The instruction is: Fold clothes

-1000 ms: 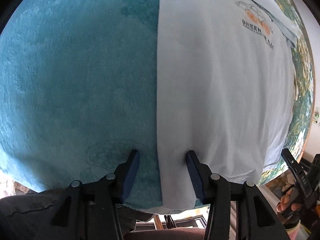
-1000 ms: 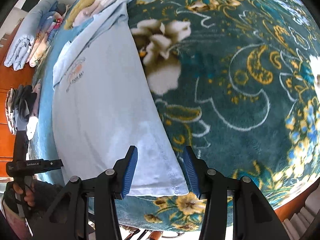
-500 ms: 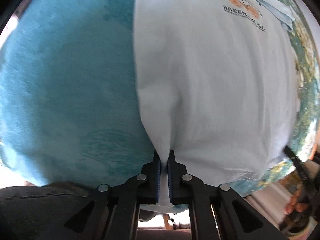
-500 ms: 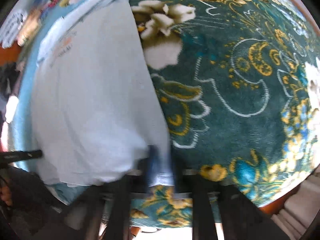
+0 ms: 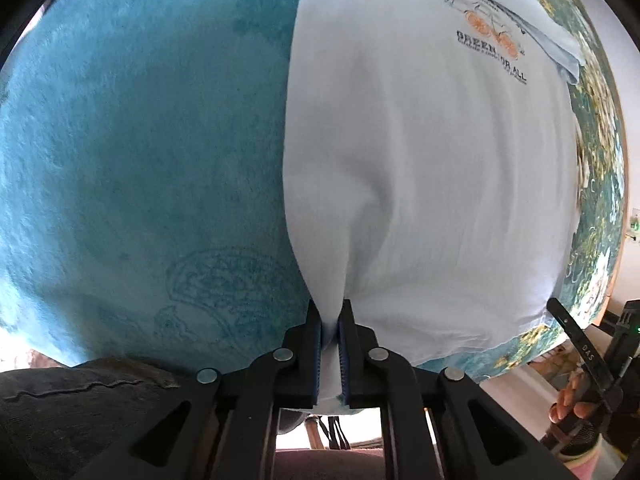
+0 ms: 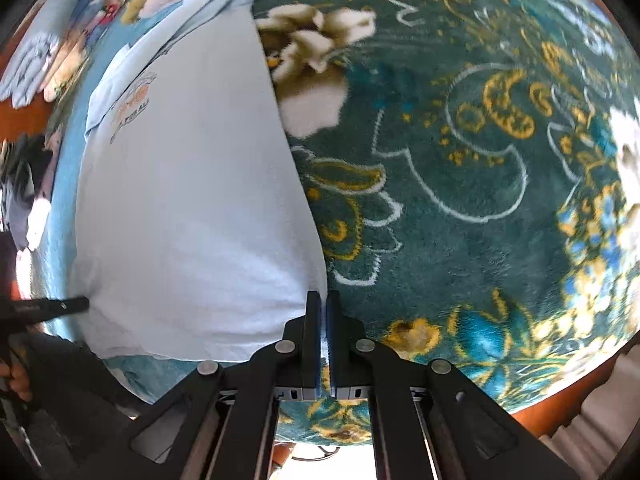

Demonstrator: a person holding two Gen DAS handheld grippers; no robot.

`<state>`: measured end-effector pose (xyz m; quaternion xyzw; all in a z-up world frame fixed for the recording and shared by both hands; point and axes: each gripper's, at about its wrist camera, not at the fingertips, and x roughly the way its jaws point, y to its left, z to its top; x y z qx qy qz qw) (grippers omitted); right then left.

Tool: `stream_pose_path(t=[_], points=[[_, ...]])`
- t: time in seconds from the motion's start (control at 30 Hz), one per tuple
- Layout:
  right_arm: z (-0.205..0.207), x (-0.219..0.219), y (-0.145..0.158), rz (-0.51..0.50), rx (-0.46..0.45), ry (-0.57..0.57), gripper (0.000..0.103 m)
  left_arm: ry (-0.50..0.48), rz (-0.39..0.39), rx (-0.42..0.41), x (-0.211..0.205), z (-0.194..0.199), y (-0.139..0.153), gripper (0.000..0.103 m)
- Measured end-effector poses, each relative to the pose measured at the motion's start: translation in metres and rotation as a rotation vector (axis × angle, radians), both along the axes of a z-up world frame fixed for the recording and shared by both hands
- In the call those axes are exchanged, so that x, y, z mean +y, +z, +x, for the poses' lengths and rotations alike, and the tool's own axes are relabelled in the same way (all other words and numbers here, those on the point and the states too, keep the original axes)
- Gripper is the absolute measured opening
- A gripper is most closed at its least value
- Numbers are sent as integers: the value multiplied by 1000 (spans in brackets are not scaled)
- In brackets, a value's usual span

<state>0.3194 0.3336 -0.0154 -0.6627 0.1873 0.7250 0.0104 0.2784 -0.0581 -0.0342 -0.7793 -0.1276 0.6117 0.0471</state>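
A light blue T-shirt (image 5: 432,184) with an orange and black chest print lies lengthwise on a teal blanket (image 5: 140,140), its sides folded in. My left gripper (image 5: 329,312) is shut on the near left hem corner, and the cloth bunches up between its pads. The shirt also shows in the right wrist view (image 6: 188,208). My right gripper (image 6: 323,298) is shut on the near right hem corner, at the shirt's right edge. The other gripper shows at each view's side edge.
The blanket turns to a dark teal floral pattern (image 6: 460,184) right of the shirt. A pile of other clothes (image 6: 60,64) lies at the far left end. A dark garment (image 6: 20,184) lies left of the shirt. The bed's near edge runs just below both grippers.
Both grippers went from open around the hem corners to shut on them. The hem has lifted slightly and puckers at each grip.
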Motion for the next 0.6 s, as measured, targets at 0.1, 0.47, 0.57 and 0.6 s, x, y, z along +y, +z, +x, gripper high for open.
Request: stream_pose_path(t=[0.1, 0.47, 0.57, 0.6], points=[[1, 3, 1, -7, 9, -2, 12, -23, -13, -16, 4, 4, -4, 28], [4, -6, 1, 20, -1, 45, 39, -134, -76, -76, 21, 21, -18, 54], [6, -7, 1, 11, -10, 42, 38, -160, -78, -73, 25, 27, -18, 30], [6, -7, 1, 8, -15, 43, 24, -164, -70, -71, 26, 29, -17, 11]])
